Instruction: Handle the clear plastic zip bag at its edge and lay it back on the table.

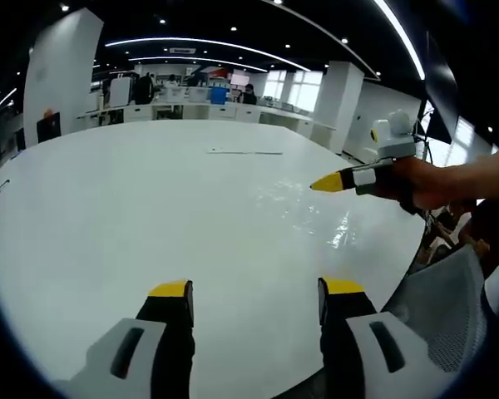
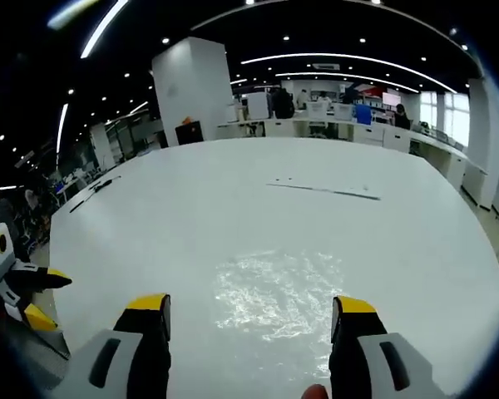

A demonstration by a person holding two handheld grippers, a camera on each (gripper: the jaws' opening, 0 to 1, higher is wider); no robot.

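While the bag (image 2: pixel 279 303) lies flat on the tabletop (image 2: pixel 233 208) dead ahead, the right claw (image 2: pixel 251 320) hovers nearest, jaws apart.

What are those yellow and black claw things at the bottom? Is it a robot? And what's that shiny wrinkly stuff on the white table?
No robot here. A person holds a pinching tool in each hand, and a small camera rides on each tool. One picture looks along the left gripper, the other along the right gripper. Both have their jaws spread apart and hold nothing. The shiny wrinkly patch is a clear plastic zip bag lying flat on the white table. Further back lies a thin strip.
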